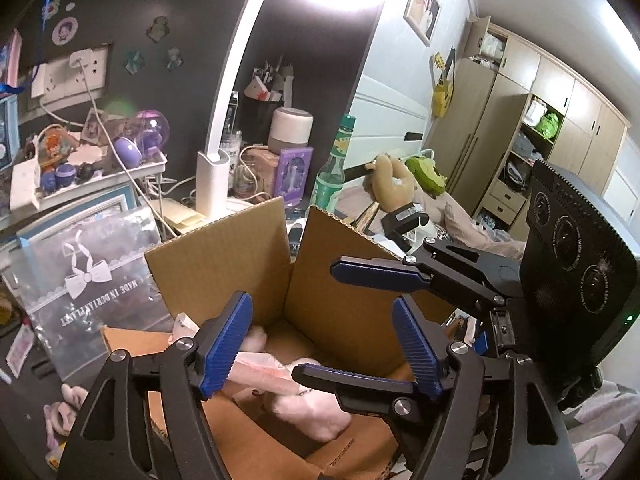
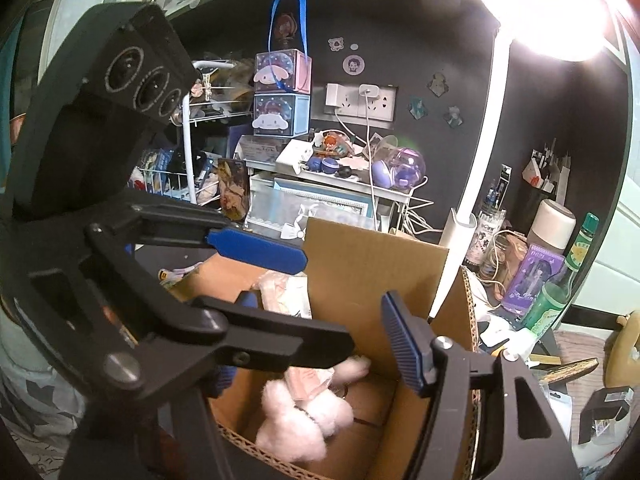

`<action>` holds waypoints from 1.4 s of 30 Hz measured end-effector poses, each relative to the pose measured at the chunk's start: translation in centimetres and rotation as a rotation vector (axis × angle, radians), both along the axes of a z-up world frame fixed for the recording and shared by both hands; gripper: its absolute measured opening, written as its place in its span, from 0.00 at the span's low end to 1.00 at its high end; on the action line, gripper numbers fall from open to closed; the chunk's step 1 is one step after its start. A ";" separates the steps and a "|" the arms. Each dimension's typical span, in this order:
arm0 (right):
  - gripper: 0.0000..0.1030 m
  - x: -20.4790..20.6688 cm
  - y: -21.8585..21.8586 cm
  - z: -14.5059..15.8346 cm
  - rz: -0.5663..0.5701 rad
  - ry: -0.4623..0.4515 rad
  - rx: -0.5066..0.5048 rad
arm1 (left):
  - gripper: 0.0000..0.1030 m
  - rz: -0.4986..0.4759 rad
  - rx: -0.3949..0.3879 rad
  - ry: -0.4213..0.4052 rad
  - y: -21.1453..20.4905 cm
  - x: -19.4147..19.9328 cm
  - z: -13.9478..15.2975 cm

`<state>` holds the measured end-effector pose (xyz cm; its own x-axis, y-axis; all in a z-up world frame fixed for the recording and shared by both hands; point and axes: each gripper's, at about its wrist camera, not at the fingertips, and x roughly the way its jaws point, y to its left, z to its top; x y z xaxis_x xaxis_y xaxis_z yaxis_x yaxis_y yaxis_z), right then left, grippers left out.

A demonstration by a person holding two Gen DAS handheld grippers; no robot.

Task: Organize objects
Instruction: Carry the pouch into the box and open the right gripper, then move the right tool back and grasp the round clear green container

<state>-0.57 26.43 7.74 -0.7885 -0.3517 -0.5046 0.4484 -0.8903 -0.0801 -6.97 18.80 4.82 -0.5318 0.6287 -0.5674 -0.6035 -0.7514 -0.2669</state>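
Inside the open cardboard box (image 2: pixel 360 272), a fluffy pale-pink plush toy (image 2: pixel 296 420) is seen lying on the bottom, partly tangled with a pinkish plastic packet (image 1: pixel 260 368). The left gripper (image 1: pixel 320 344) and right gripper (image 1: pixel 348 316) are both held over the box opening, jaws spread apart, with nothing gripped between them.

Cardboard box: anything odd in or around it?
Nothing damaged or spilled. The cardboard box stands open, flaps up, with a pink plush toy lying loose inside. Both tools, left and right, hover open over it, crossing.
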 end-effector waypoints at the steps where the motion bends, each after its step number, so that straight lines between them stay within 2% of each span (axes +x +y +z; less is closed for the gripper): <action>1: 0.59 0.0 0.0 0.0 0.001 0.000 0.000 | 0.69 0.003 0.001 0.002 -0.2 0.1 0.1; 9: 0.59 0.9 -1.1 0.5 0.014 0.011 0.002 | 0.69 0.031 0.024 0.033 -2.3 1.3 0.7; 13: 0.59 1.6 -2.2 1.1 0.031 0.025 0.003 | 0.74 0.059 0.037 0.058 -4.3 2.3 1.3; 20: 0.59 2.8 -6.1 2.1 0.097 0.050 0.012 | 0.79 0.136 0.061 0.113 -9.4 5.0 2.0; 25: 0.59 3.3 -10.3 2.0 0.173 0.049 0.037 | 0.82 0.227 0.069 0.127 -14.2 6.9 1.5; 31: 0.60 2.5 -15.6 0.3 0.280 -0.024 0.041 | 0.85 0.344 0.074 0.114 -19.7 8.7 -0.5; 38: 0.60 0.9 -20.9 -3.2 0.363 -0.129 0.070 | 0.85 0.448 0.090 0.028 -24.8 8.8 -4.7; 42: 0.60 -1.7 -22.7 -6.7 0.385 -0.264 0.057 | 0.85 0.485 0.090 -0.030 -26.5 8.6 -7.5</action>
<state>-2.31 3.75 1.01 -0.4483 -0.5591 -0.6975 0.7566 -0.6529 0.0370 1.64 -7.74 -2.67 -0.7598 0.3599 -0.5415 -0.1810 -0.9170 -0.3554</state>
